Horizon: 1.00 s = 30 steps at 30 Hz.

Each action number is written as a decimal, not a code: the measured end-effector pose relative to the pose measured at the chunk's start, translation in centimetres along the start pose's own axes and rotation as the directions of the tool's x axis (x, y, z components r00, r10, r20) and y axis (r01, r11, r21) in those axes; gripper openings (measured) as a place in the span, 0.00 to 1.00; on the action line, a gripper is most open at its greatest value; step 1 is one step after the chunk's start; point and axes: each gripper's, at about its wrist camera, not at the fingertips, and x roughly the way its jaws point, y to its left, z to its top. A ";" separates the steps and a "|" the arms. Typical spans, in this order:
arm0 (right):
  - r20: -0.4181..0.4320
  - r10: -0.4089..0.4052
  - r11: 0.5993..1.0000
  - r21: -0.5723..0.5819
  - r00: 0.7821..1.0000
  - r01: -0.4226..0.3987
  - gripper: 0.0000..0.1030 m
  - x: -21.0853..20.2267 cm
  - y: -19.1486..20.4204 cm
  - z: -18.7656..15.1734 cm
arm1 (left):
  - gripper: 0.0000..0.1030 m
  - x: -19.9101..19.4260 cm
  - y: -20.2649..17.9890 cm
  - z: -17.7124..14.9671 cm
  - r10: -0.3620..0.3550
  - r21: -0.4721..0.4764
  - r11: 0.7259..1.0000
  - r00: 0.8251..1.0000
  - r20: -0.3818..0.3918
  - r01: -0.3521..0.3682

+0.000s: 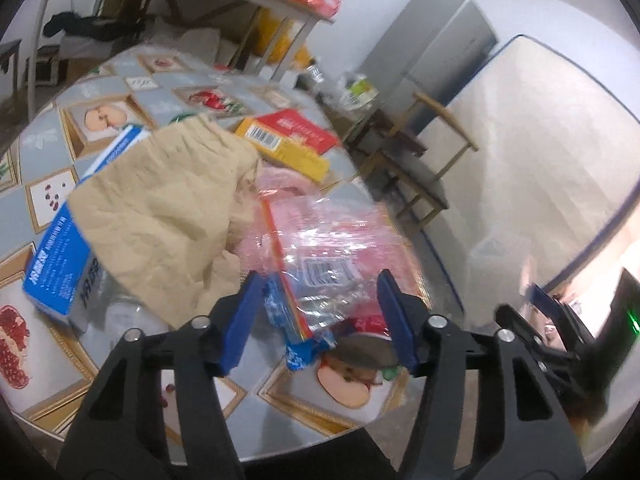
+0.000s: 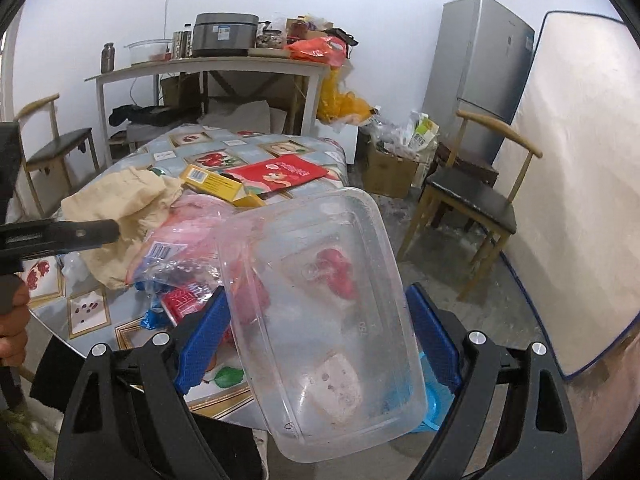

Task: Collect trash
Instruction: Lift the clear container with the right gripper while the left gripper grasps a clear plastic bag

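Right wrist view shows the right tongs (image 2: pixel 316 332) clamped on a clear plastic container (image 2: pixel 332 316), tilted, held above the near edge of the counter (image 2: pixel 280 148). Left wrist view shows the left tongs (image 1: pixel 316 316) spread wide, gripping nothing, hovering over a crinkled clear bag (image 1: pixel 320 248) lying on the counter beside a beige paper bag (image 1: pixel 168 208).

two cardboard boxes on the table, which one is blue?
The blue box lies at the table's left edge, partly under the crumpled beige paper bag. The other, the yellow and red box, sits farther back with its barcode showing.
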 end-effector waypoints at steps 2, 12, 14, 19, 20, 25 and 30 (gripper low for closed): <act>-0.002 0.011 1.000 0.012 1.000 -0.011 0.82 0.7 -0.3 0.0 | 0.47 1.2 0.1 0.4 0.034 -0.018 0.999 0.999 -0.030 -0.034; -0.010 0.037 0.998 0.046 0.999 -0.037 0.82 2.9 -1.4 -0.5 | 0.42 5.1 1.5 1.6 0.069 -0.119 0.989 0.989 -0.134 -0.085; -0.013 0.040 0.998 0.053 0.999 -0.039 0.82 3.2 -1.5 -0.5 | 0.37 5.4 1.7 1.5 0.053 -0.147 0.986 0.988 -0.145 -0.075; -0.021 0.048 0.997 0.062 0.999 -0.047 0.82 3.8 -1.9 -0.7 | 0.30 5.9 2.5 1.7 0.037 -0.190 0.979 0.987 -0.156 -0.067; -0.023 0.050 0.997 0.064 0.999 -0.048 0.82 3.9 -1.9 -0.8 | 0.29 5.9 2.5 1.7 0.034 -0.192 0.979 0.988 -0.154 -0.064; -0.026 0.050 0.997 0.065 0.998 -0.049 0.82 4.2 -1.8 -0.8 | 0.18 5.3 2.3 1.8 0.032 -0.185 0.981 0.991 -0.129 -0.056; -0.025 0.050 0.997 0.065 0.998 -0.048 0.82 4.2 -1.8 -0.8 | 0.10 4.3 1.7 1.7 0.022 -0.170 0.985 0.996 -0.084 -0.036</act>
